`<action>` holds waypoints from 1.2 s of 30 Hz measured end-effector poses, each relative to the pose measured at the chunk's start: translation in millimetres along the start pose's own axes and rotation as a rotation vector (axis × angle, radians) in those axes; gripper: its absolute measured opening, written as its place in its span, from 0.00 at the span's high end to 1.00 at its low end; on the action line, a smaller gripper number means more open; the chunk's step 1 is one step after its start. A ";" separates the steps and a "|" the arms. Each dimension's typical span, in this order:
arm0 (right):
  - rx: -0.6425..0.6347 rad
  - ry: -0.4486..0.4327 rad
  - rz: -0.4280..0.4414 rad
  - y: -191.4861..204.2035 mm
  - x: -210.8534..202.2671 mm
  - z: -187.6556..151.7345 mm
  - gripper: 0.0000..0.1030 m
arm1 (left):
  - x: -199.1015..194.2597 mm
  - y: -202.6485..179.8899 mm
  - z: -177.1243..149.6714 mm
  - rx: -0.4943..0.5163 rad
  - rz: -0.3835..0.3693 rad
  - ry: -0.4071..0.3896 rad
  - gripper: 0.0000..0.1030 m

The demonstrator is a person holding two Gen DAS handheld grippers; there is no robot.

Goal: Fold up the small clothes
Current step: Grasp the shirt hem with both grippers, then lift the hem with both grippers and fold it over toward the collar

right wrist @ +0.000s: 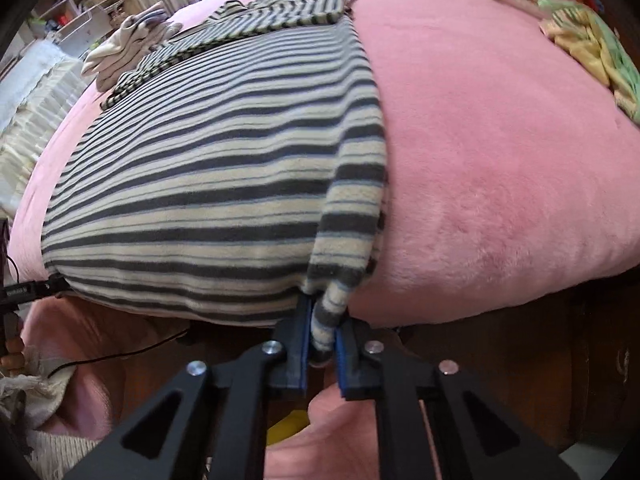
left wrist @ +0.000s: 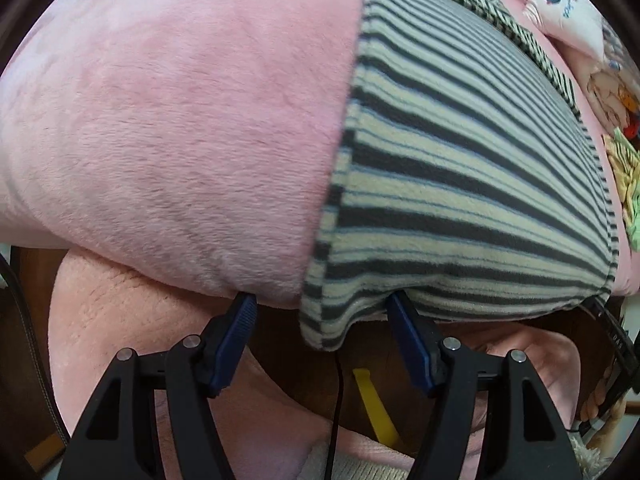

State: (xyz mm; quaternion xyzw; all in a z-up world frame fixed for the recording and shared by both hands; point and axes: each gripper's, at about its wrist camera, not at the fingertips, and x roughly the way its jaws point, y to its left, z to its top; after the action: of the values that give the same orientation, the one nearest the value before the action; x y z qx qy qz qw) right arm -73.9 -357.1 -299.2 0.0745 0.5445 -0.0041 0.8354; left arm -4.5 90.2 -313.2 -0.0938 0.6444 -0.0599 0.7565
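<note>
On the pink blanket (right wrist: 500,184), a striped garment (right wrist: 208,184) is lying spread out flat, its near hem hanging a little over the bed's front edge. In the right wrist view, the right gripper (right wrist: 323,344) is clenching a bunched corner of that garment, at the near right end of the hem; the fabric is gathering into a narrow roll between the blue pads (right wrist: 305,344) and drooping just below them. A fold of the cloth is rising from the grip up along the garment's right side.

In the left wrist view, the left gripper (left wrist: 322,316) is standing with its jaws spread apart at the bed's edge. The near left corner of the same garment (left wrist: 460,168) is hanging down between the two fingers (left wrist: 240,328), but neither pad is pressing on it: one finger is sitting against the blanket (left wrist: 168,128) to the left of the corner, the other under the hem to its right.

At the far end, a sleeve (right wrist: 280,10) is lying folded across the garment. Farther off, pale folded clothes (right wrist: 128,46) are sitting near the blanket's left side, and yellow-green cloth (right wrist: 592,44) is lying at its right.
</note>
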 end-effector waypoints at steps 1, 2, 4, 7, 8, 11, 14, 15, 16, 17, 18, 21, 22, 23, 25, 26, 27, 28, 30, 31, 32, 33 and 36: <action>-0.017 -0.006 -0.006 3.8 -2.0 -0.4 0.92 | -2.9 1.5 -0.6 -0.002 -0.001 -0.012 0.35; -0.023 -0.012 -0.009 5.7 -3.6 -0.7 0.92 | -4.7 2.6 -0.7 -0.003 -0.003 -0.021 0.35; -0.029 -0.021 -0.005 8.6 -7.0 -0.8 0.92 | -6.2 3.7 -0.4 -0.005 -0.011 -0.025 0.36; -0.030 -0.031 0.000 12.0 -10.9 -0.1 0.92 | -4.9 7.1 -0.6 -0.016 -0.048 -0.019 0.46; -0.033 -0.034 0.000 13.5 -12.2 0.0 0.92 | -3.9 8.5 -0.7 -0.017 -0.068 -0.016 0.50; -0.045 -0.045 0.005 19.7 -17.4 -0.3 0.92 | 0.5 7.2 -3.4 0.001 -0.120 -0.003 0.80; -0.056 -0.058 0.009 24.4 -24.4 -0.7 0.92 | 4.9 0.3 -7.4 0.028 -0.154 -0.004 0.92; -0.059 -0.063 0.011 25.4 -27.2 -0.7 0.92 | 3.2 -1.0 -8.2 0.034 -0.158 -0.011 0.93; -0.060 -0.067 0.011 26.1 -29.5 -0.5 0.93 | 0.4 -1.3 -8.7 0.037 -0.171 -0.021 0.93; -0.062 -0.072 0.013 26.4 -33.2 -0.2 0.93 | -3.3 -1.2 -9.0 0.039 -0.181 -0.032 0.93; -0.061 -0.077 0.014 26.1 -36.6 0.1 0.93 | -6.7 -0.9 -9.5 0.044 -0.189 -0.042 0.94; -0.048 -0.095 0.012 20.5 -49.1 1.4 0.93 | -22.3 -1.0 -10.7 0.069 -0.222 -0.083 0.94; -0.036 -0.103 0.013 16.8 -53.8 2.7 0.93 | -30.3 -3.8 -11.7 0.091 -0.233 -0.106 0.94; -0.024 -0.111 0.017 13.2 -58.6 3.9 0.93 | -37.2 -6.8 -10.1 0.108 -0.241 -0.123 0.94; 0.000 -0.127 0.029 7.4 -67.7 7.2 0.93 | -53.7 -14.8 -10.0 0.155 -0.276 -0.160 0.94; 0.008 -0.135 0.035 5.4 -71.8 8.5 0.93 | -63.5 -19.4 -8.9 0.180 -0.299 -0.183 0.94; 0.016 -0.144 0.044 4.4 -75.8 10.6 0.93 | -72.0 -22.8 -6.4 0.198 -0.315 -0.201 0.94; 0.023 -0.158 0.054 3.9 -81.6 14.1 0.93 | -80.8 -26.8 -5.3 0.215 -0.333 -0.223 0.94; 0.031 -0.176 0.074 3.8 -88.6 18.2 0.93 | -98.1 -32.7 -2.8 0.239 -0.370 -0.265 0.94; 0.038 -0.188 0.092 4.5 -93.0 21.7 0.93 | -107.3 -34.1 -0.9 0.249 -0.386 -0.285 0.94; 0.043 -0.196 0.104 5.5 -95.2 23.9 0.93 | -116.2 -33.7 -0.6 0.253 -0.400 -0.302 0.94; 0.048 -0.208 0.123 6.6 -99.5 27.7 0.93 | -123.1 -35.1 1.5 0.256 -0.410 -0.319 0.94; 0.054 -0.234 0.158 10.7 -107.7 35.3 0.93 | -139.9 -39.7 10.9 0.246 -0.428 -0.358 0.94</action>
State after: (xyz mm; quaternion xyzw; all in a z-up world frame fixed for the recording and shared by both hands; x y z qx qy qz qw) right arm -84.7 -359.0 -185.8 0.1386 0.4352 0.0385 0.8887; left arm -15.1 81.8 -168.1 -0.1443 0.4545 -0.2779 0.8339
